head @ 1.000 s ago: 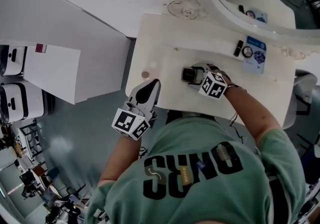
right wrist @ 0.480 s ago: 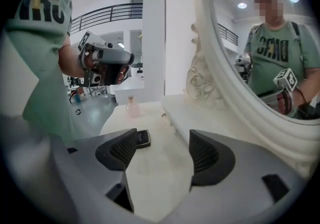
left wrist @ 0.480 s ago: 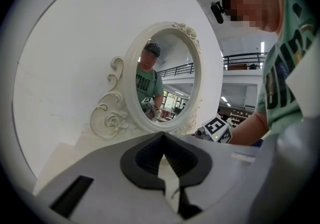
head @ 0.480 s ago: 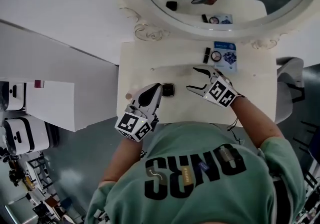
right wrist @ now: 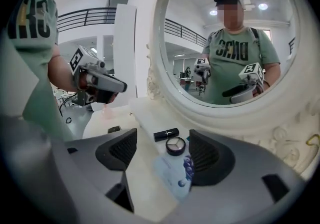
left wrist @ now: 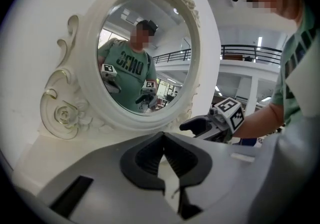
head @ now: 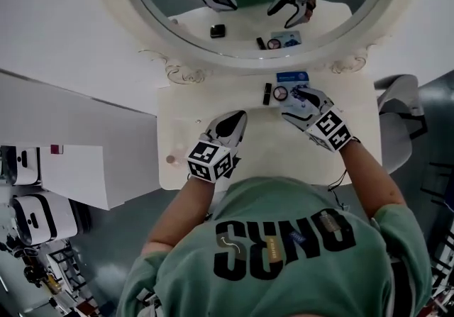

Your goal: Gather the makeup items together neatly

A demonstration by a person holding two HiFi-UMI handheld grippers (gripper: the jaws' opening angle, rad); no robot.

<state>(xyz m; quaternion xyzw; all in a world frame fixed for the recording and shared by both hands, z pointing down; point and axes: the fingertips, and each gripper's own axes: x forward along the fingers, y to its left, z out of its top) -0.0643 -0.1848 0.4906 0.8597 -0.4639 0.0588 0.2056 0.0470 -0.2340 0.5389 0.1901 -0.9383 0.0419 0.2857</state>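
Note:
A black lipstick [head: 267, 93], a round eyeshadow compact [head: 281, 93] and a blue packet [head: 292, 78] lie together at the back of the cream dressing table [head: 191, 159], under the mirror. My right gripper [head: 296, 101] hovers open just in front of them. Between its pads I see the lipstick [right wrist: 166, 134], the compact [right wrist: 175, 145] and the packet [right wrist: 175, 170], none of them touched. My left gripper [head: 237, 118] is shut and empty over the table's middle. A small black square case [right wrist: 114, 129] lies further left; the head view hides it under the left gripper.
A large oval mirror with a carved white frame [head: 177, 71] stands along the table's back edge and reflects both grippers. A small pinkish round thing [head: 170, 159] sits near the front left corner. White cabinets [head: 78, 181] stand left of the table.
The right gripper left the black square case on the table and moved back right, open, to the lipstick and compact. The left gripper moved right over the table, still shut.

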